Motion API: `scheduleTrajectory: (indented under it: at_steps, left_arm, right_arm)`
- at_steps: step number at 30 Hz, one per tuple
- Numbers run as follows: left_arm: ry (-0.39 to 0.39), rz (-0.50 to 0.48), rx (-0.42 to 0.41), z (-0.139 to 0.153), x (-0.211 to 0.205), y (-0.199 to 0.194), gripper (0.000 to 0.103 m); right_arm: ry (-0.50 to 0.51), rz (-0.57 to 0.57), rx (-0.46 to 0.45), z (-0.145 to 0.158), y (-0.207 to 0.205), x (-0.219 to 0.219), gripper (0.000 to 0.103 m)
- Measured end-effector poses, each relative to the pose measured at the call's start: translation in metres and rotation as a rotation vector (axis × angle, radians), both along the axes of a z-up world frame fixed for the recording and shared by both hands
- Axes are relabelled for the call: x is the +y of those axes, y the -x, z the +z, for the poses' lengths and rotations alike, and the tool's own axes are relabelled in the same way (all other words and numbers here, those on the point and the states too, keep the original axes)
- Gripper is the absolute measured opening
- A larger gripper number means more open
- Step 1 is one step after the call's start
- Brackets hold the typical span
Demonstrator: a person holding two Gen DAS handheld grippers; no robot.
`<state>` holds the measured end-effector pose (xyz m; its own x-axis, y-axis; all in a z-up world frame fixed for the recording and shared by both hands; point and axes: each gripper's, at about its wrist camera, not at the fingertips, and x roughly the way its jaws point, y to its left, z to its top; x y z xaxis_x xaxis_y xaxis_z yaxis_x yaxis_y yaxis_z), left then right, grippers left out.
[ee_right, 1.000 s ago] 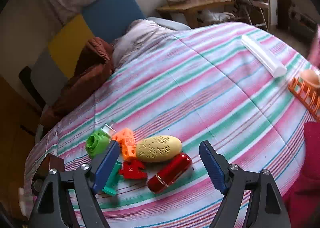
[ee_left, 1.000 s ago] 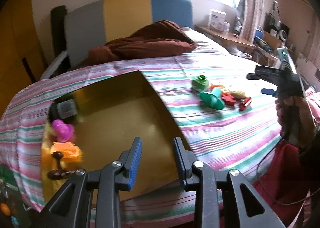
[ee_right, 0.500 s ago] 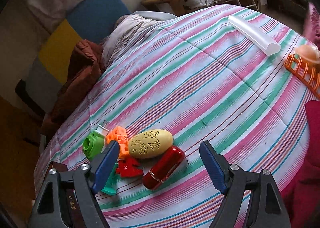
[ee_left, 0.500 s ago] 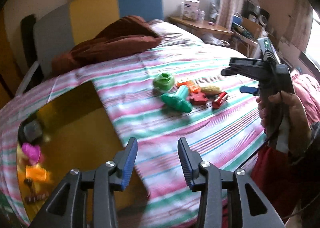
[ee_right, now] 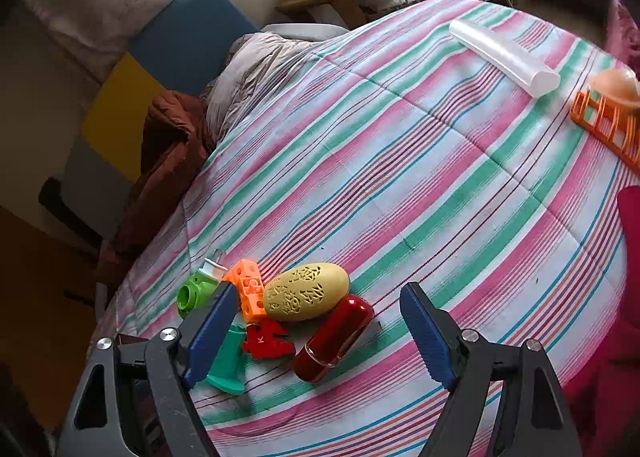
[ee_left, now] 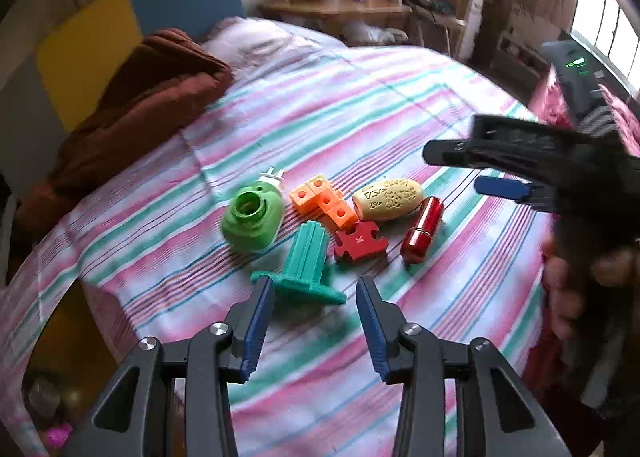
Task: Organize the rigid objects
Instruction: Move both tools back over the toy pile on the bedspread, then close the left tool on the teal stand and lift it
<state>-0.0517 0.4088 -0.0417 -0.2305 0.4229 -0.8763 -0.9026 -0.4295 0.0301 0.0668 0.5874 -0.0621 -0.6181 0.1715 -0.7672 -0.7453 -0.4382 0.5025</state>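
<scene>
The toys lie bunched: green cap (ee_left: 252,221), orange blocks (ee_left: 324,201), yellow egg (ee_left: 388,199), red capsule (ee_left: 422,229), red puzzle piece (ee_left: 360,243) and teal stand (ee_left: 306,267) touch or nearly touch, leaving no gaps between. Bare striped bedspread (ee_right: 420,177) surrounds them. The right gripper (ee_left: 500,169) hangs over the cluster's right side.
</scene>
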Motion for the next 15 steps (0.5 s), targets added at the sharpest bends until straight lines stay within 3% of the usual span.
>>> scheduleTrajectory:
  at_steps: [8,12,14,15]
  left_arm:
    - [0.134,-0.085,0.014,-0.038,0.036,0.015,0.043]
    - [0.172,-0.083,-0.038,-0.058,0.043,0.025,0.043]
    - [0.184,-0.052,-0.087,-0.070,0.040,0.029,0.030]
    - [0.170,-0.045,-0.095,-0.072,0.037,0.027,0.030]
  right_arm:
    - [0.029,0.009,0.013,-0.003,0.002,0.001,0.085]
    - [0.028,0.010,0.008,-0.004,0.003,0.001,0.085]
    - [0.035,0.005,0.003,-0.006,0.003,0.003,0.085]
    - [0.041,0.000,0.001,-0.008,0.003,0.004,0.085]
